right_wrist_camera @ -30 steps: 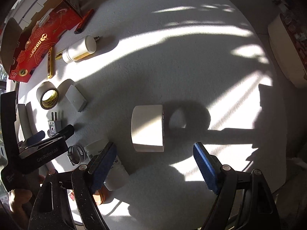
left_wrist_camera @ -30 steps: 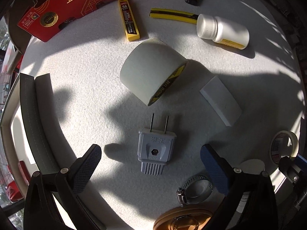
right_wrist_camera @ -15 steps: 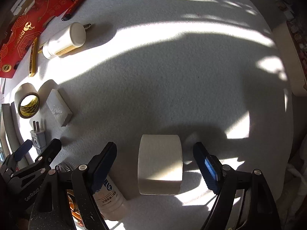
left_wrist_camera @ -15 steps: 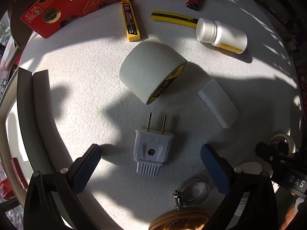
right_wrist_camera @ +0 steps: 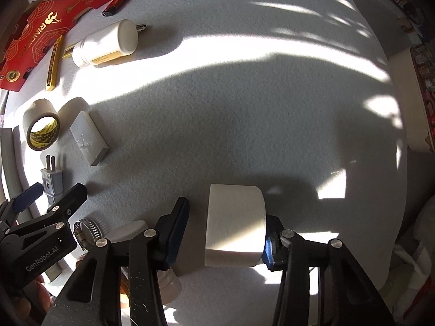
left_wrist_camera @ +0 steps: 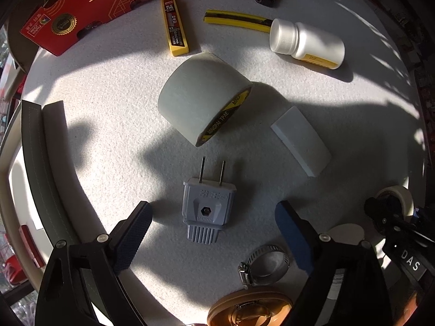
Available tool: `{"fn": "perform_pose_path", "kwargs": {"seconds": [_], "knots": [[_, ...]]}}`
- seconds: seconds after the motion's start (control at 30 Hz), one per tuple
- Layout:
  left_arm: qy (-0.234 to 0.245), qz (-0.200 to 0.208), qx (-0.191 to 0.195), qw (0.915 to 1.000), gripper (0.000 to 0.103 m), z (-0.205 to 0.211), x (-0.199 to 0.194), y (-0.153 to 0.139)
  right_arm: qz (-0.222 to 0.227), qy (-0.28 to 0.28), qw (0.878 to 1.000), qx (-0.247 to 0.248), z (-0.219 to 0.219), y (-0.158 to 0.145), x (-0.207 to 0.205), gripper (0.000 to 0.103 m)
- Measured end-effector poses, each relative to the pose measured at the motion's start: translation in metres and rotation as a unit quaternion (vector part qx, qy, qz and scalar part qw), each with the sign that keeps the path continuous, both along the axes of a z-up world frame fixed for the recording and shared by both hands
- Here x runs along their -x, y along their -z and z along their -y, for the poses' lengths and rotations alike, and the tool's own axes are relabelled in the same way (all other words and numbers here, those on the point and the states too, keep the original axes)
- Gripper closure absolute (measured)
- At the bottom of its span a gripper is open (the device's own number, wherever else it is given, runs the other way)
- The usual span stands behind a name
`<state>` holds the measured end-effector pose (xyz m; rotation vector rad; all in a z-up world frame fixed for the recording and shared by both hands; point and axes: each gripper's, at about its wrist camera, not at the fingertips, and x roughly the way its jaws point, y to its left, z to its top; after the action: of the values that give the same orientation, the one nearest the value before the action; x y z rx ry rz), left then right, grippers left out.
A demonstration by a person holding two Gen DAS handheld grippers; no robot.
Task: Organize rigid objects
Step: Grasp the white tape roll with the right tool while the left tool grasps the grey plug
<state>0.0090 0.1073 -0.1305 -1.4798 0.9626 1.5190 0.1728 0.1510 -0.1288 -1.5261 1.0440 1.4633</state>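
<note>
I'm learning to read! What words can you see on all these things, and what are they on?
"NOFRUIT": red box, start cut off.
"MINGPAI TPAE": tape roll rim.
"13": yellow blade case; the rest too small.
"GenRobot.AI": left gripper.
"DAS": right gripper.
Grey plug, white bottle: too blurred.

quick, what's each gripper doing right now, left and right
Left gripper: open, fingers closing around the grey plug, not touching.
Right gripper: closing on the white roll; one finger touches, not yet clamped.

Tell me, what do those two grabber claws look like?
Both are black plastic claws with silver screws. The left gripper and right gripper each have two fingers tipped with dark blue bumpy pads. White letters say "GenRobot.AI" on the left one's side.
</note>
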Motion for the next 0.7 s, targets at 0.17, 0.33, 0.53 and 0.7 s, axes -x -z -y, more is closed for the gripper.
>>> {"fn": "perform_pose_path", "kwargs": {"seconds": [0.17,0.33,0.53,0.7], "knots": [[0.032,-0.001,0.001,0.9995,0.07,-0.002,-0.012,-0.009,-0.004,0.005,1.0,0.006,-0.003,-0.008,-0.017,0.072],[0.022,0.002,-0.001,0.9998,0.07,0.007,-0.007,-0.011,-0.011,0.01,1.0,-0.005,-0.005,-0.015,-0.018,0.072],[0.02,0.002,-0.013,0.9997,0.07,0.019,0.0,-0.025,-0.019,0.012,1.0,-0.013,-0.002,-0.028,-0.033,0.072],[0.019,0.0,-0.024,0.9995,0.069,0.027,-0.002,-0.039,-0.032,0.003,0.999,-0.026,0.012,-0.05,-0.045,0.072]]}}
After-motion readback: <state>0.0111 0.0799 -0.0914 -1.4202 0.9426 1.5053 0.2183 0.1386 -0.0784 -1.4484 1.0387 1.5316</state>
